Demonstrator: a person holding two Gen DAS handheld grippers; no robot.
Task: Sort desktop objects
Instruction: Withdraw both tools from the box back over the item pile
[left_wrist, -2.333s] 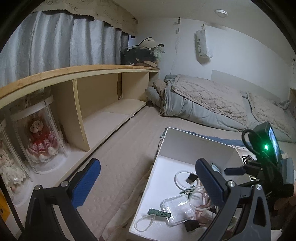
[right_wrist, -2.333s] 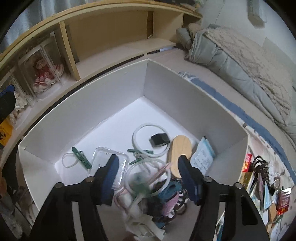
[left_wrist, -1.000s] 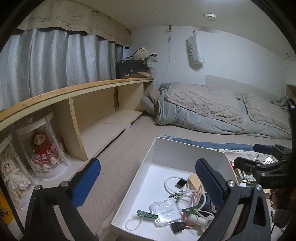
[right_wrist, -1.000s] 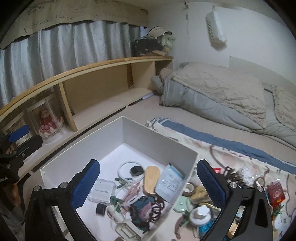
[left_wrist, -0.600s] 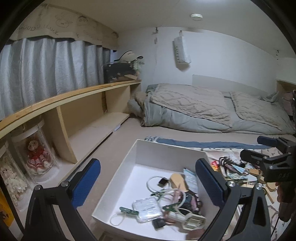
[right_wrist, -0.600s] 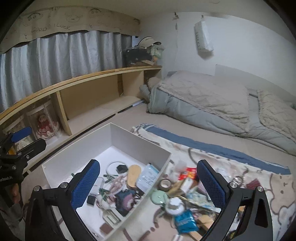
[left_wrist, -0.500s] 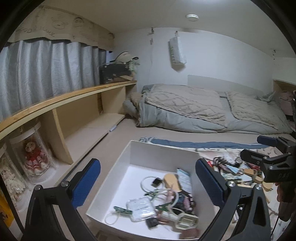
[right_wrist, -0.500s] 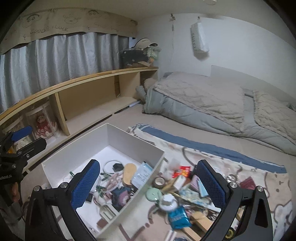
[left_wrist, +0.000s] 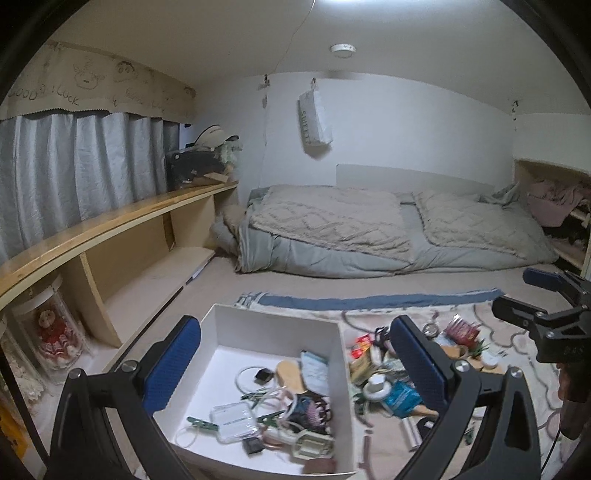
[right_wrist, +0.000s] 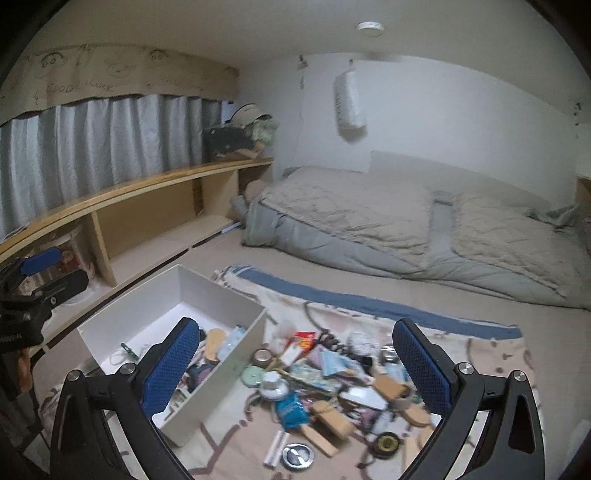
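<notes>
A white open box (left_wrist: 341, 373) sits on the patterned mat and holds several small items: cable rings, a clear case, clips, a wooden oval. It also shows in the right wrist view (right_wrist: 236, 354). A pile of loose small objects (right_wrist: 332, 373) lies on the mat to the right of the box, also in the left wrist view (left_wrist: 384, 373). My left gripper (left_wrist: 295, 365) is open and empty, raised above the box. My right gripper (right_wrist: 295, 365) is open and empty, raised above the pile.
A low wooden shelf (left_wrist: 129, 236) with doll cases (left_wrist: 55, 332) runs along the left wall. A bed with grey and beige quilts (right_wrist: 406, 229) lies behind the blue-edged mat (right_wrist: 369, 306). Grey curtains hang at the left.
Both grippers have risen and pulled back from the box. The right gripper, nearly closed over the box contents earlier, has opened wide and swung right so the pile is in view.
</notes>
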